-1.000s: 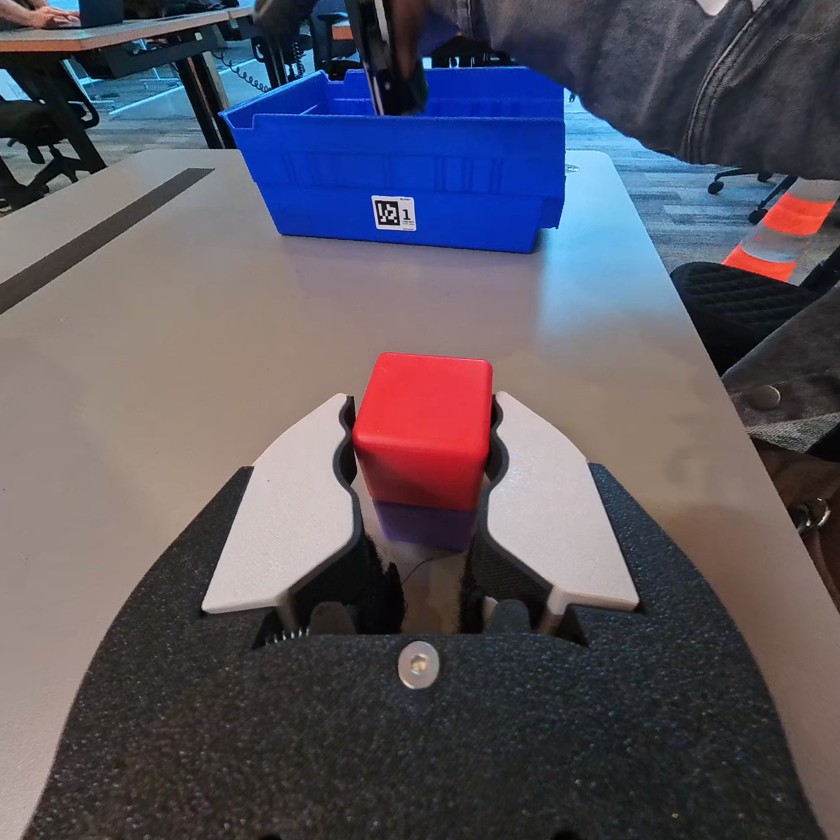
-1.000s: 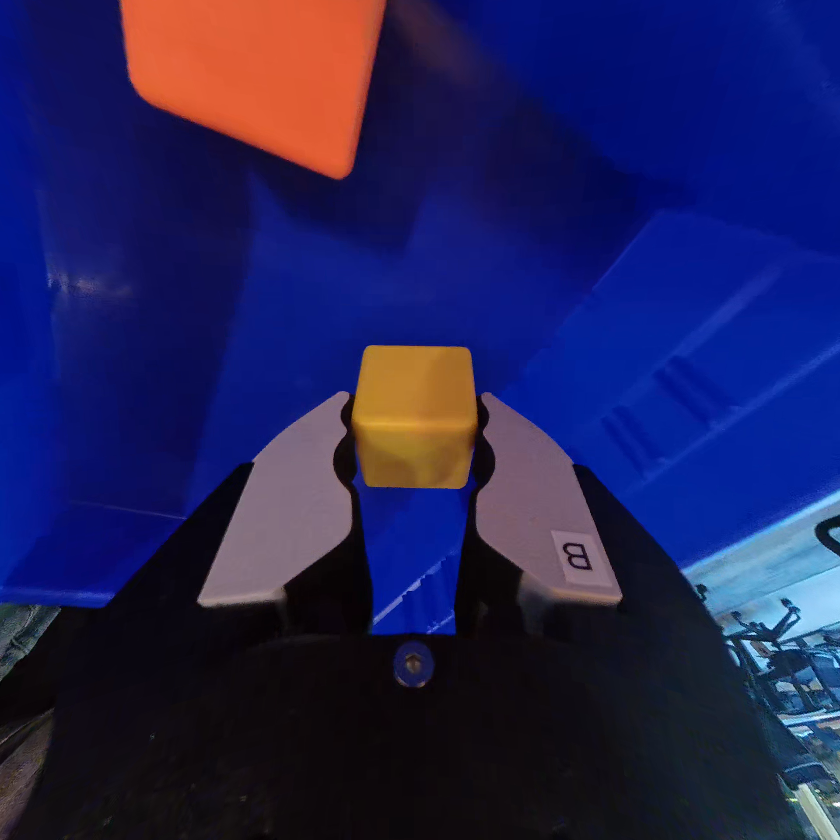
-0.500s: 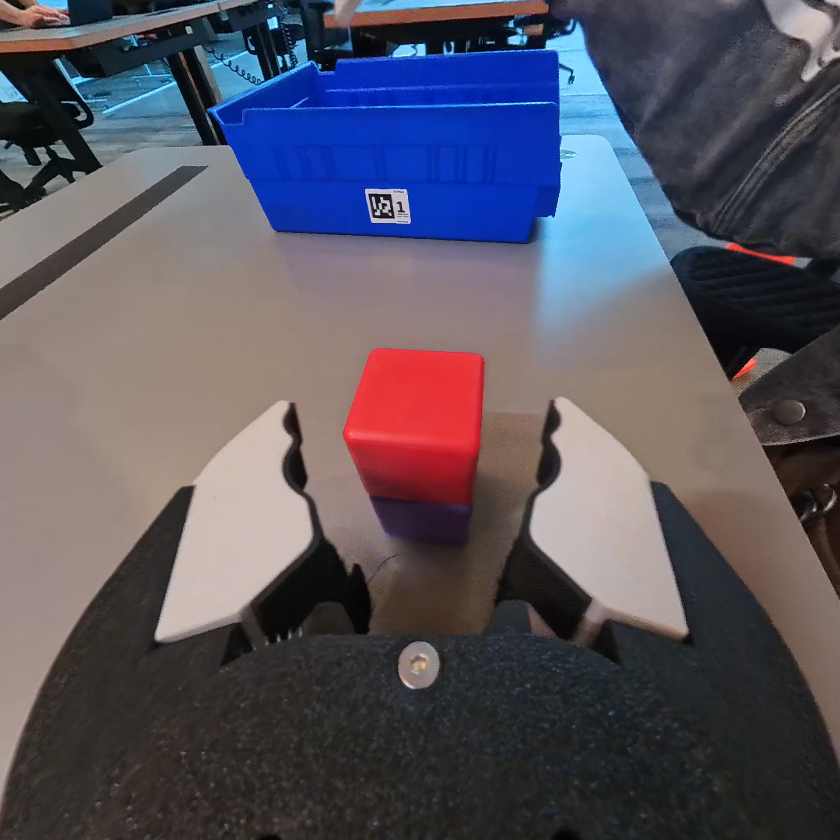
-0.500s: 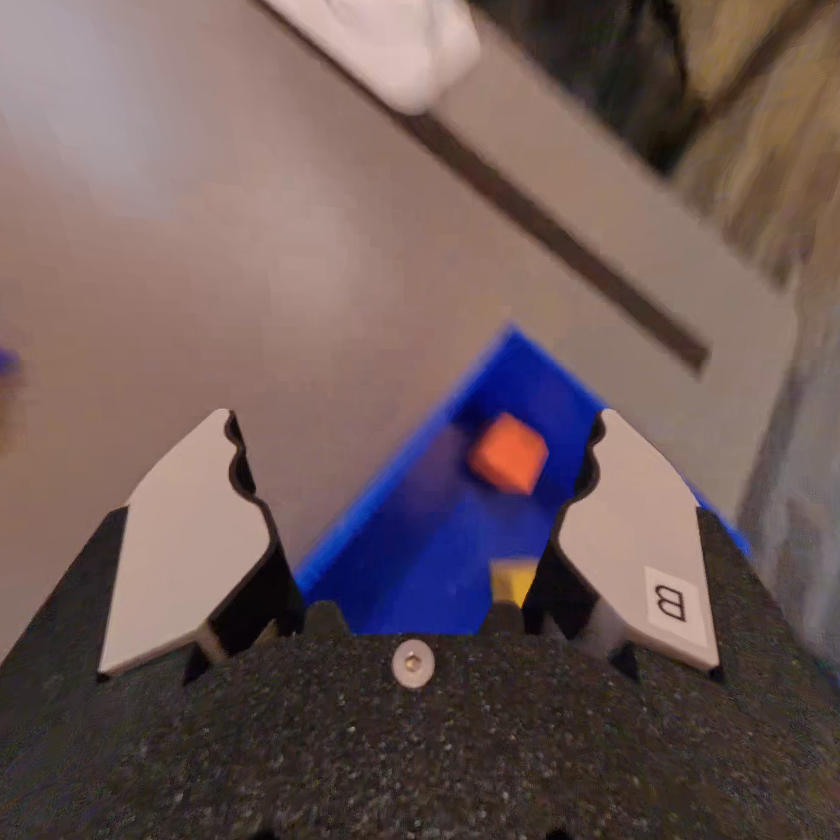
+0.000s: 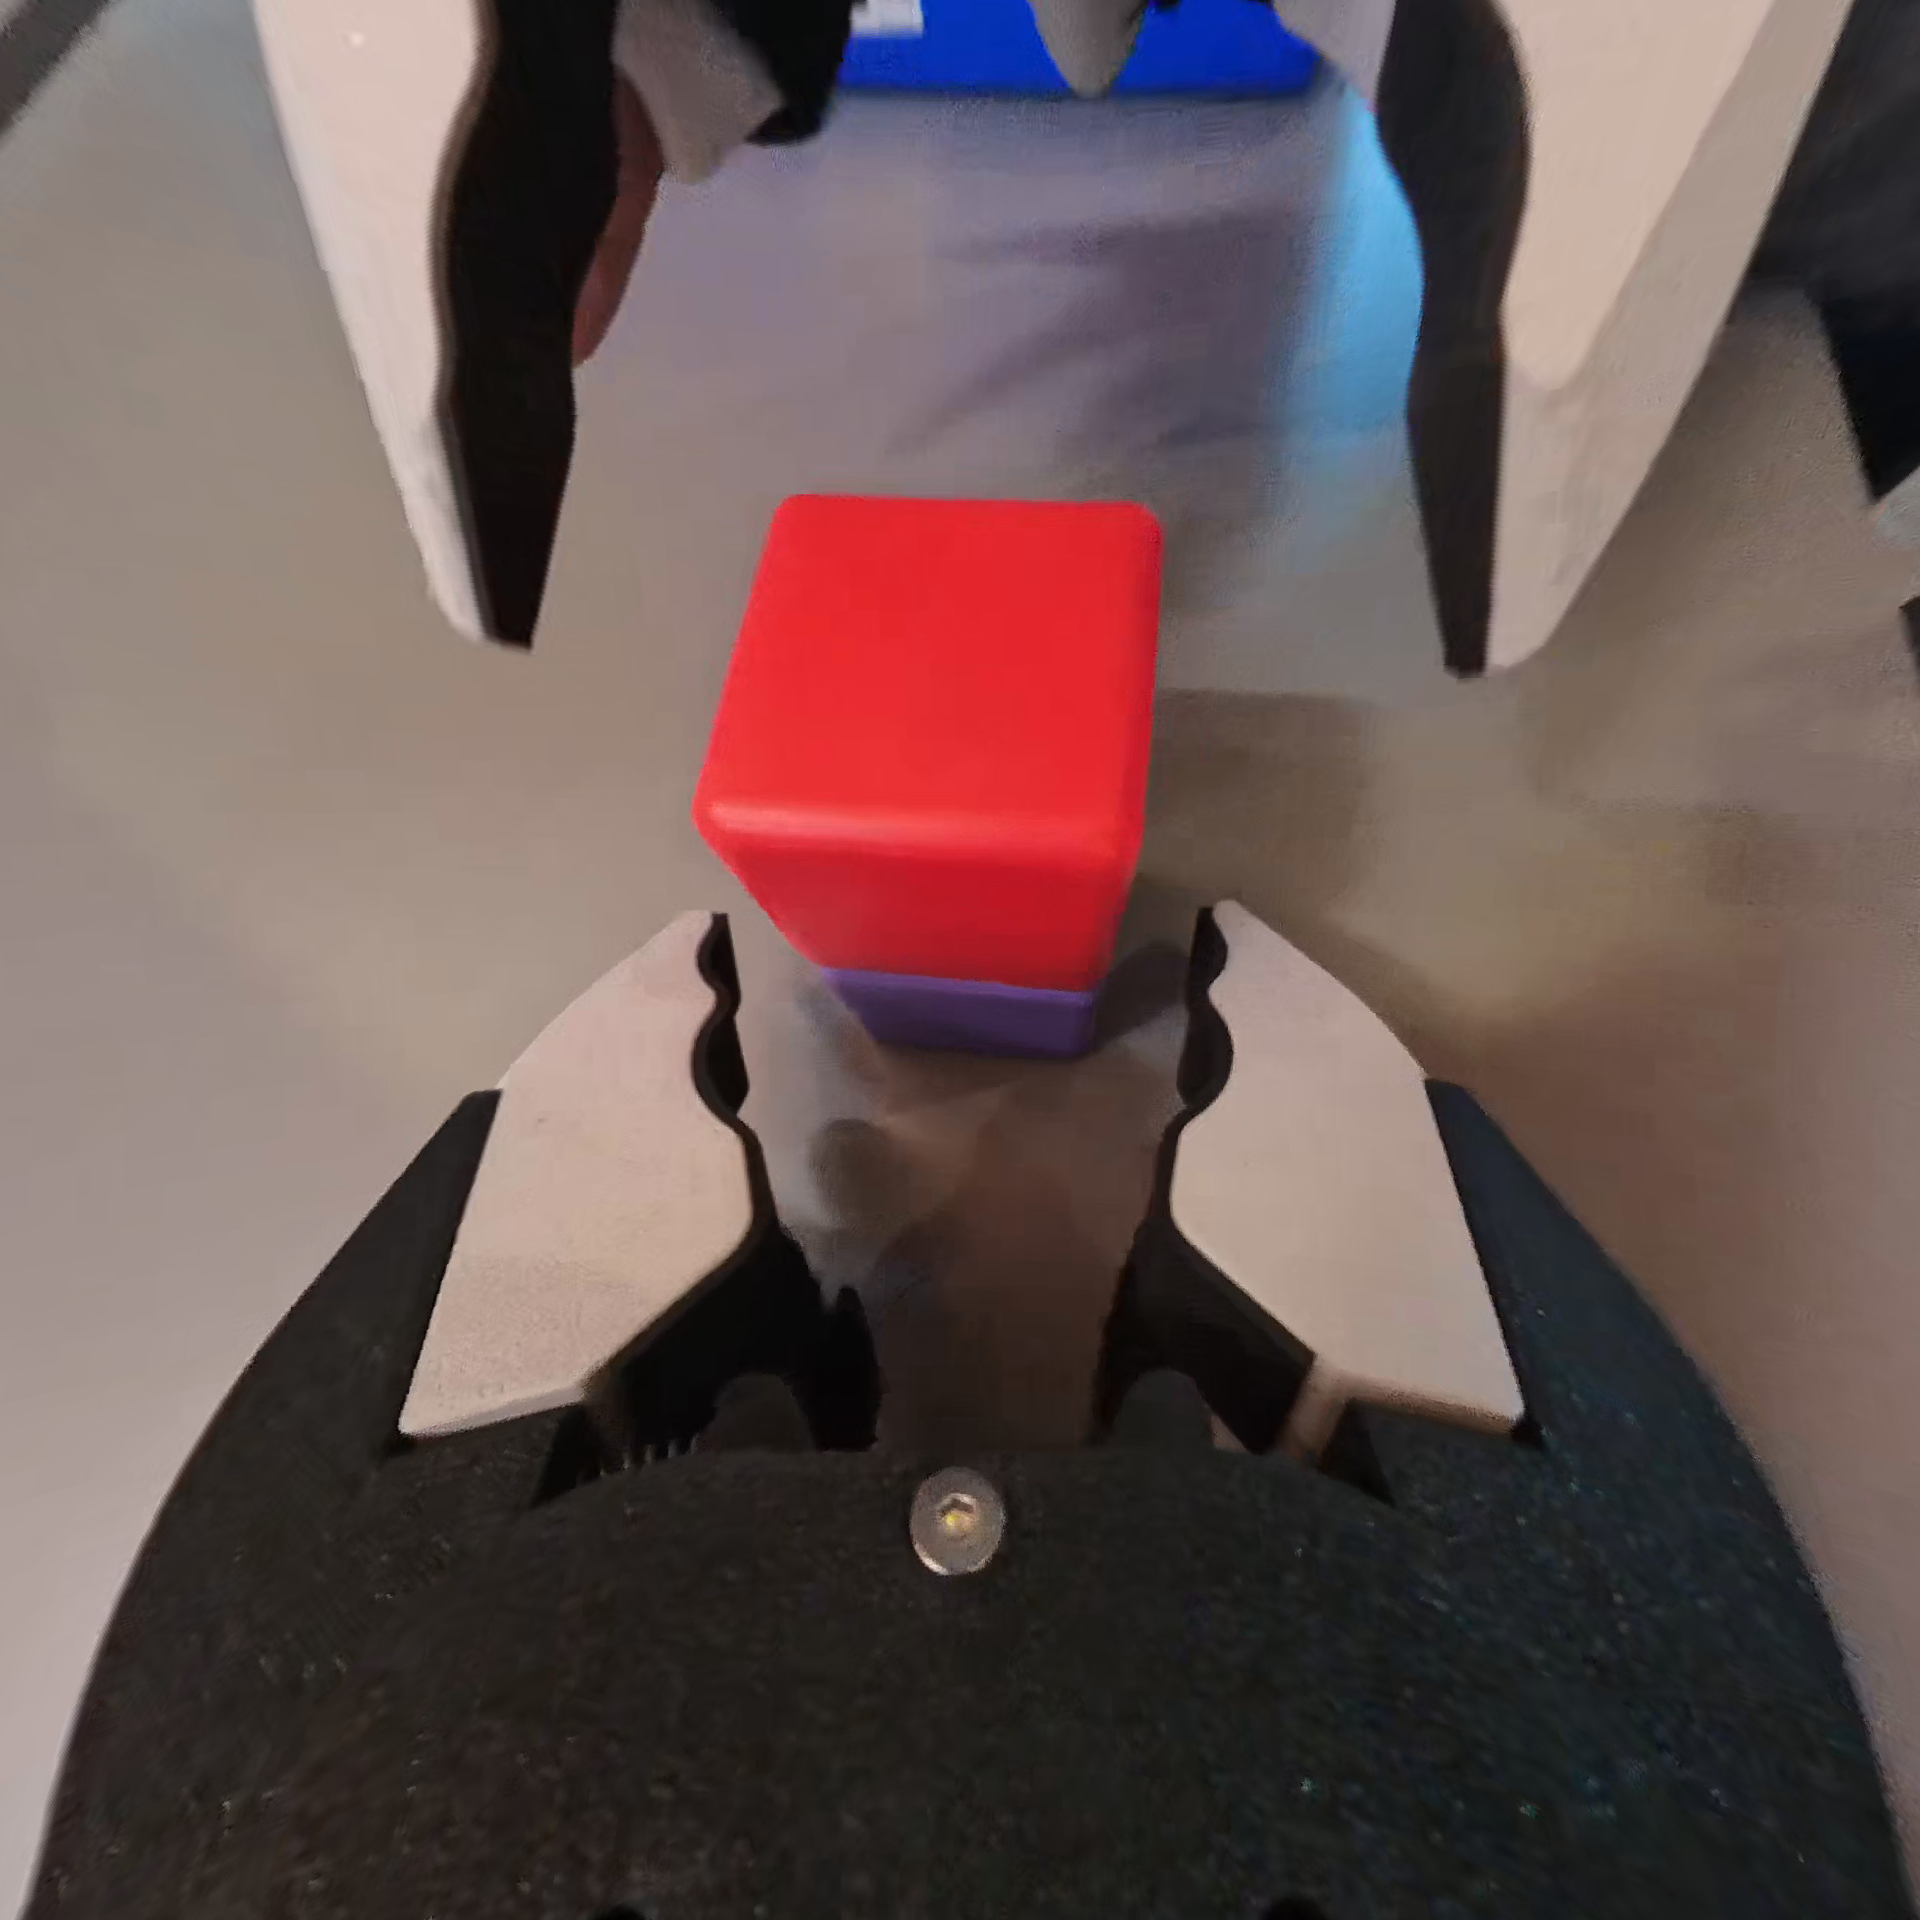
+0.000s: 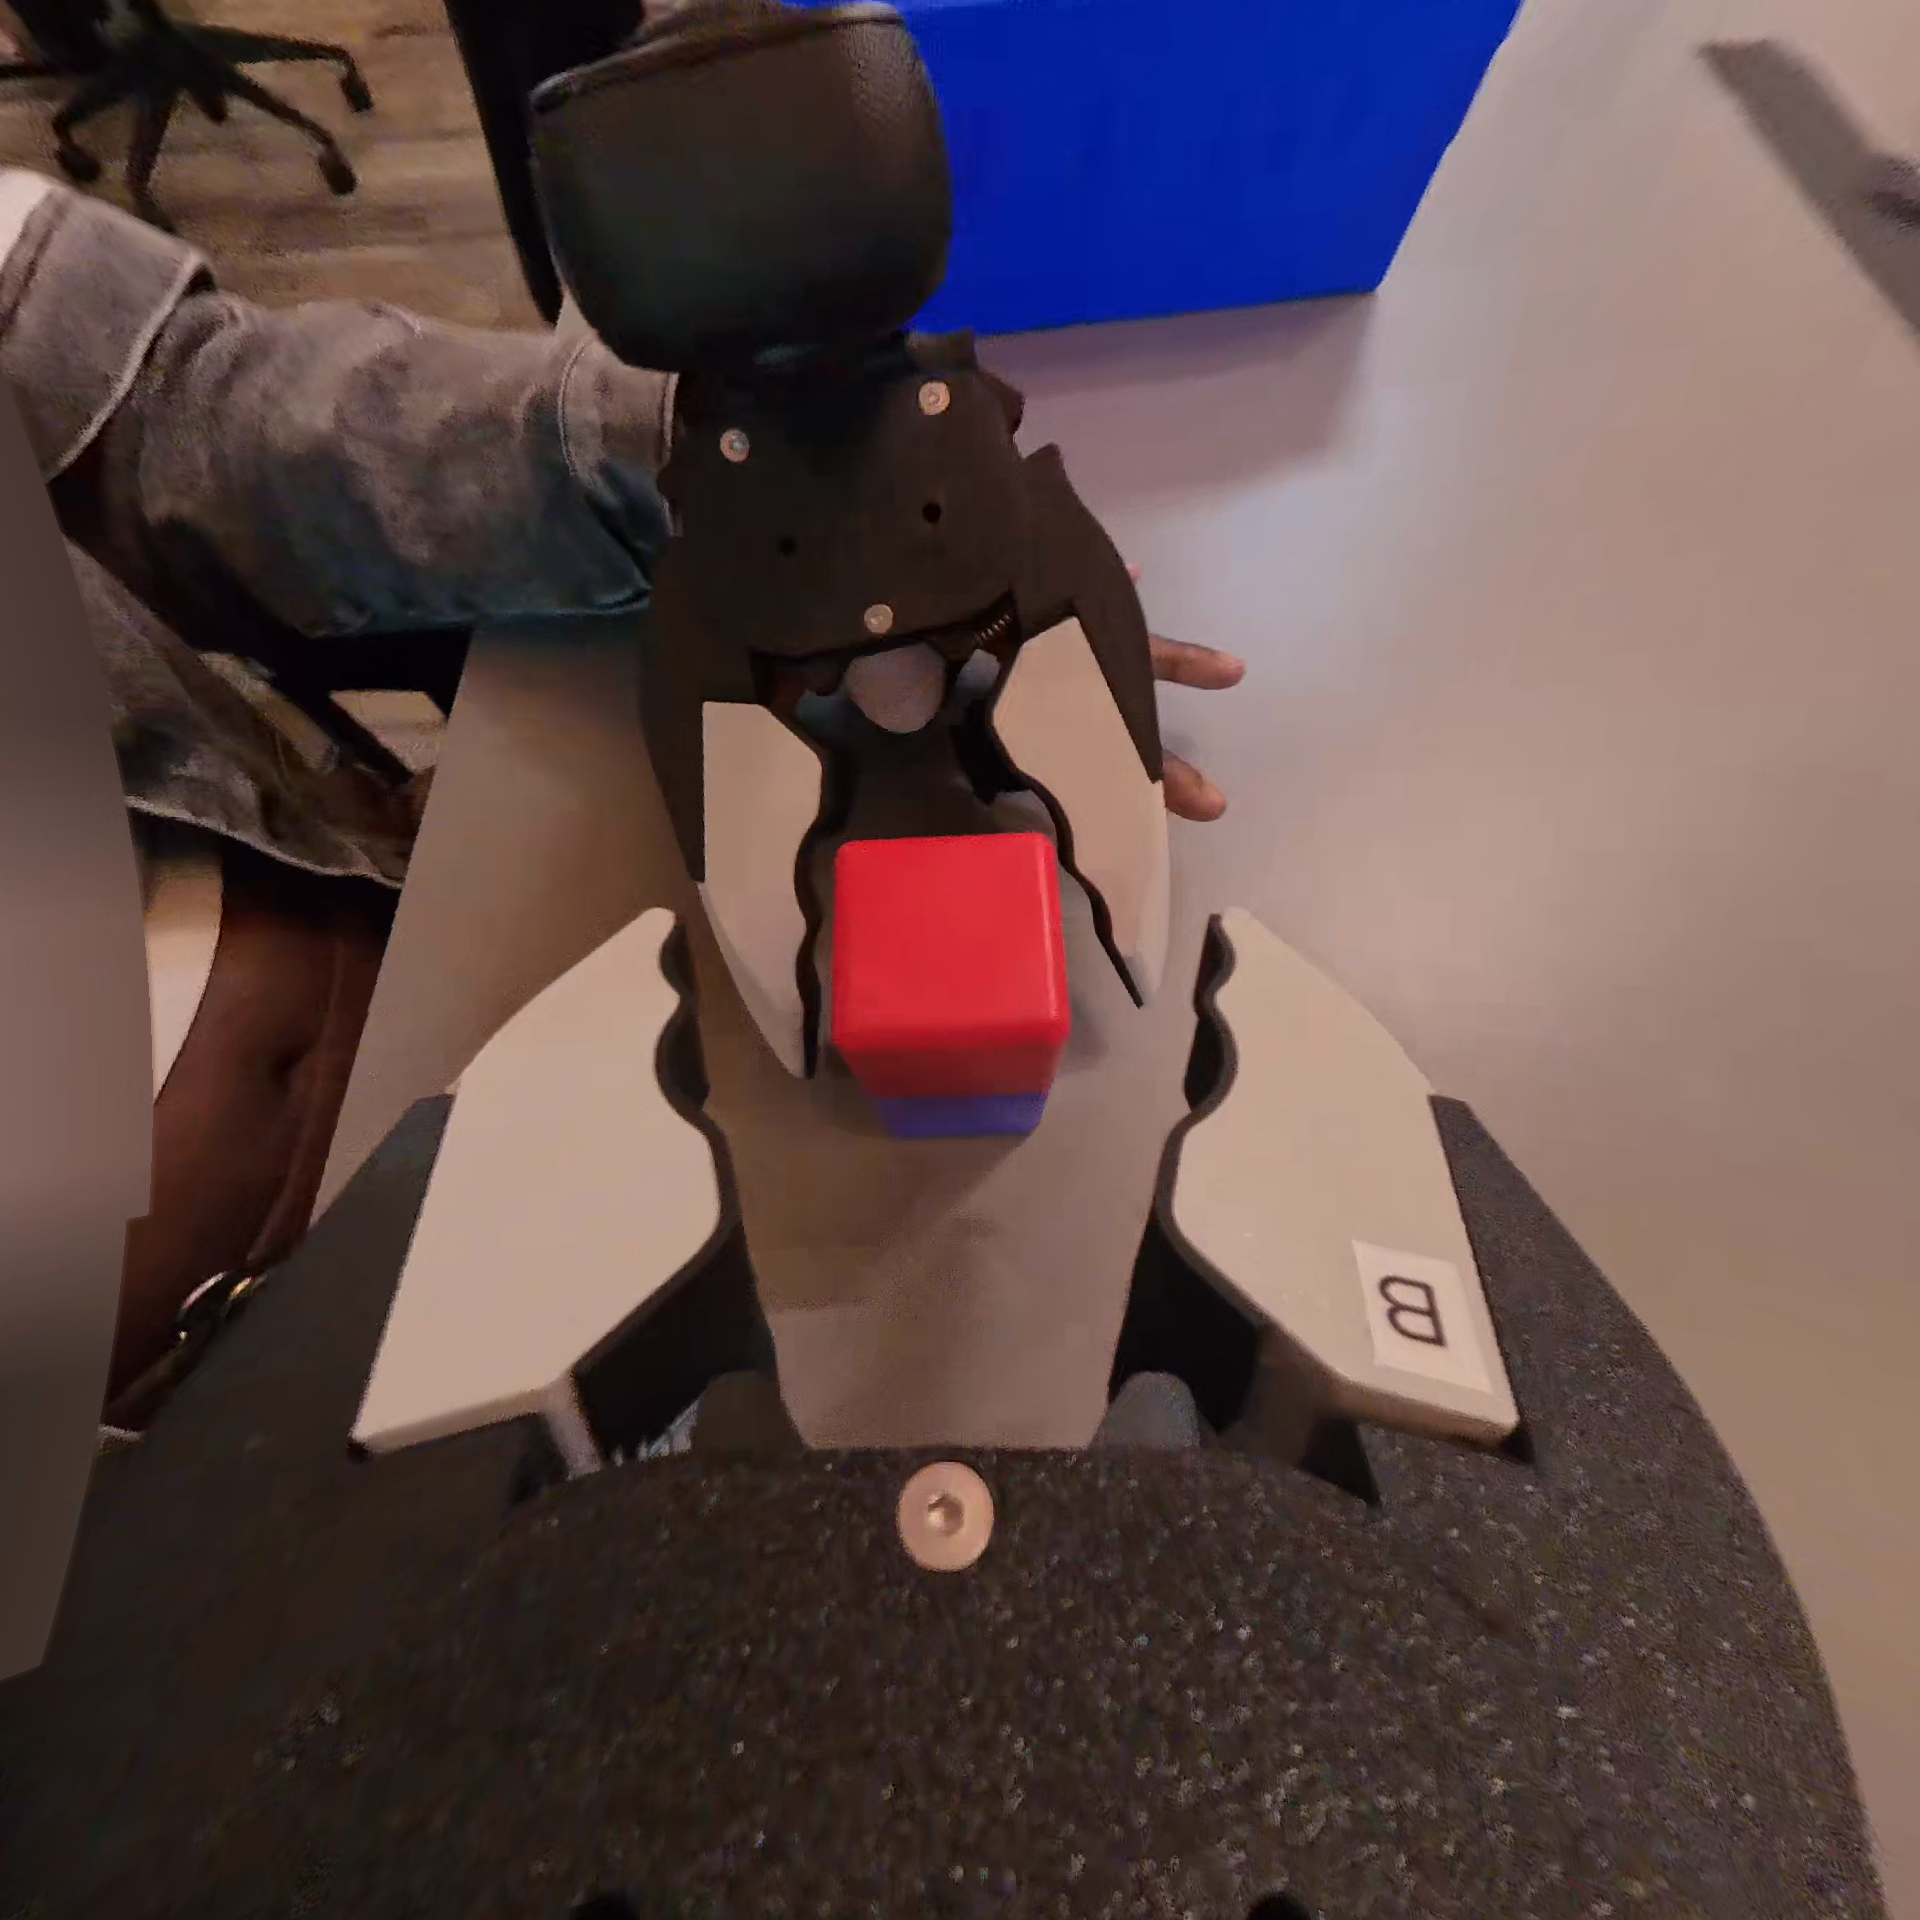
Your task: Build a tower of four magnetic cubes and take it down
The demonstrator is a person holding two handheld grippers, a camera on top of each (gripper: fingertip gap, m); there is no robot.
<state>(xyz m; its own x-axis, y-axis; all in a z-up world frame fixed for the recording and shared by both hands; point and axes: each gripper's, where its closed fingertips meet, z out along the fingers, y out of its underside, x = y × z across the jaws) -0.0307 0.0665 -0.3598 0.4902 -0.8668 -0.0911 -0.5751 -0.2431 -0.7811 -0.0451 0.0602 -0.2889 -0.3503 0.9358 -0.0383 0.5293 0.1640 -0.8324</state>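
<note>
grey table (image 5: 260, 831) | purple cube (image 5: 966, 1023) on it | blue bin (image 6: 1195, 156) at far end

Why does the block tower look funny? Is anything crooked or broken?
Nothing is broken. The red cube sits squarely on the purple cube, edges nearly flush. Both grippers, left and right, are open and empty.

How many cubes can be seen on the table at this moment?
2: a red cube stacked on a purple cube, between both open grippers. The blue bin interior is hidden and may hold more.
</note>
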